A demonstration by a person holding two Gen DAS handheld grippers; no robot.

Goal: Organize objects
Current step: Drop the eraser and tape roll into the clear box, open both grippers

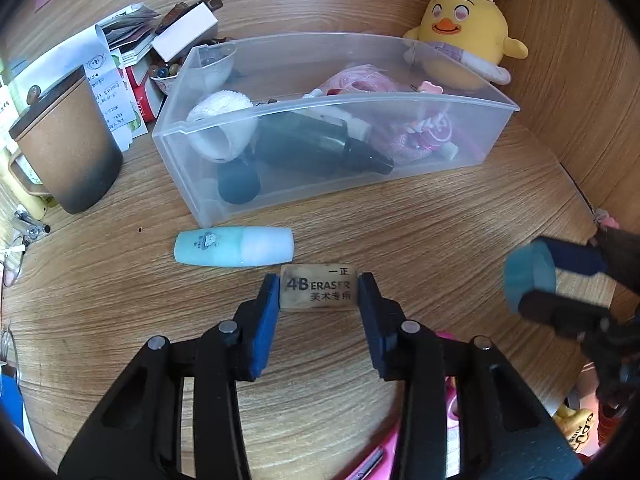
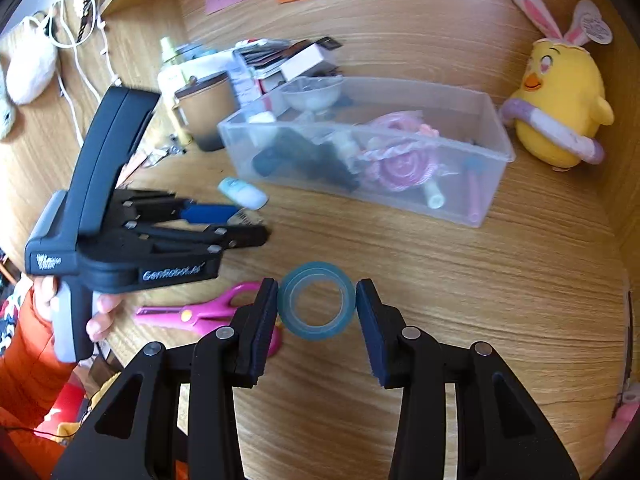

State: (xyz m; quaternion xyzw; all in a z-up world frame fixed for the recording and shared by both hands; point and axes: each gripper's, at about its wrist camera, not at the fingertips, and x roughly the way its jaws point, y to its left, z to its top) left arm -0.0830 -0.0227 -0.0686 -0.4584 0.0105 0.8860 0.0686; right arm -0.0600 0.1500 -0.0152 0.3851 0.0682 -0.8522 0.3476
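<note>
Your left tongs [image 1: 318, 290] are gripping the 4B eraser [image 1: 318, 288] on the desk [image 1: 400, 216] just beside the lying blue bottle [image 1: 234, 247], while your right tongs [image 2: 316, 302] are clamping the blue tape roll [image 2: 316, 300], the clear bin [image 1: 340, 120] blurring its contents and pink scissors [image 2: 200, 312] lying half hidden.

Bright even daylight, soft shadows, strong fisheye bending, dark corners, slight motion blur
</note>
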